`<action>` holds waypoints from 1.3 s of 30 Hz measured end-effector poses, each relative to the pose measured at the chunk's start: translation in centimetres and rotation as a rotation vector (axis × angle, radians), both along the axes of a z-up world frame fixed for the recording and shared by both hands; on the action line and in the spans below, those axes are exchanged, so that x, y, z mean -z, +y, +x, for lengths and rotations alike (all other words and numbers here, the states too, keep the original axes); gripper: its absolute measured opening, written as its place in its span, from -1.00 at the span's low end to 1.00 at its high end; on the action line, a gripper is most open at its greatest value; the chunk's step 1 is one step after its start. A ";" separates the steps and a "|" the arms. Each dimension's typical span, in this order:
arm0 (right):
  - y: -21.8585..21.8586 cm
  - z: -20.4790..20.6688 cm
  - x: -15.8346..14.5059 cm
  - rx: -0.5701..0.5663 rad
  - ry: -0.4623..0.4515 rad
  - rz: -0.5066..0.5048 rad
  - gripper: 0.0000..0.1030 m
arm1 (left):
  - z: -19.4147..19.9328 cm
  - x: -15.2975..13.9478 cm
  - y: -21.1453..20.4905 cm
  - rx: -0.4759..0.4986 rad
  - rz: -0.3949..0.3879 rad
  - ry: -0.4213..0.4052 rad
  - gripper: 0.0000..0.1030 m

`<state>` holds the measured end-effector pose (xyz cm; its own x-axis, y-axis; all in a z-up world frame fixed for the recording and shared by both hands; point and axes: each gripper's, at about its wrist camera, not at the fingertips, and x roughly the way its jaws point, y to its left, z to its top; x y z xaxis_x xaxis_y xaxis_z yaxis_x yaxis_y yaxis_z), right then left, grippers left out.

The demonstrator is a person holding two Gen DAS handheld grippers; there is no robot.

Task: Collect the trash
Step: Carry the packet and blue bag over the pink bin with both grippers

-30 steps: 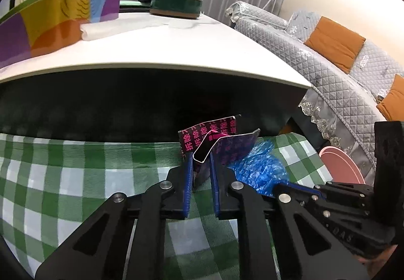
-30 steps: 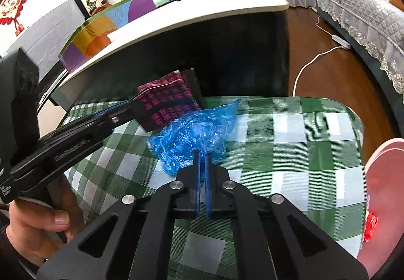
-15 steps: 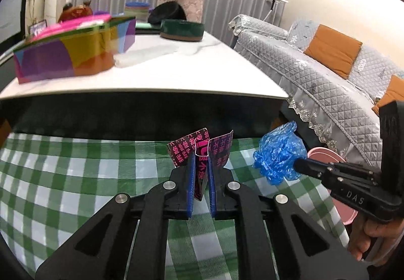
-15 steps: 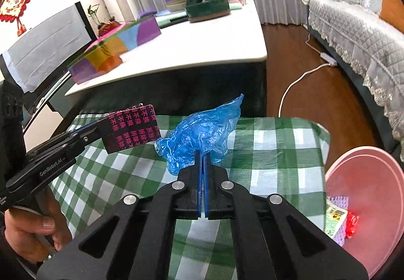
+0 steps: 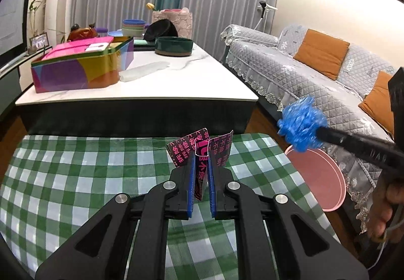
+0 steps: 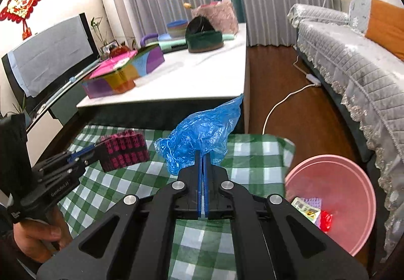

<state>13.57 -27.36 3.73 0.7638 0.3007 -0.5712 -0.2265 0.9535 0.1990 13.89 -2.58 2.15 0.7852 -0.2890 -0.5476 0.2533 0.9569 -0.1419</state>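
Grippers angle downward over the green-and-white checked cloth [image 5: 75, 179]. The left gripper [image 5: 201, 169] is clamped on a folded black wrapper with pink print [image 5: 199, 151], held clear of the cloth. The right gripper [image 6: 202, 161], jaws pressed together, pinches a crumpled blue plastic bag [image 6: 202, 133] beside the round pink plastic bin [image 6: 353, 179].

**Open air over the cloth, table ahead**

We see the green checked cloth [image 6: 252, 154] bare beneath us. Ahead, the white table [image 5: 176, 83] blocks the way; the sofa [image 6: 353, 73] walls the right. Between them, wood floor and the pink bin's [image 6: 353, 174] open mouth lie unobstructed.
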 end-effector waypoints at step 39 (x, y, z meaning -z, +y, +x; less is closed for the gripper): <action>-12.1 -4.2 1.2 0.220 -0.078 -0.068 -0.98 | -2.5 0.7 -8.7 0.135 0.009 -0.020 -0.82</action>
<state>9.41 -39.45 2.57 0.8495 0.0847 -0.5207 -0.0237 0.9922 0.1228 11.44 -11.30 1.41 0.7505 -0.3876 -0.5353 0.3823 0.9153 -0.1268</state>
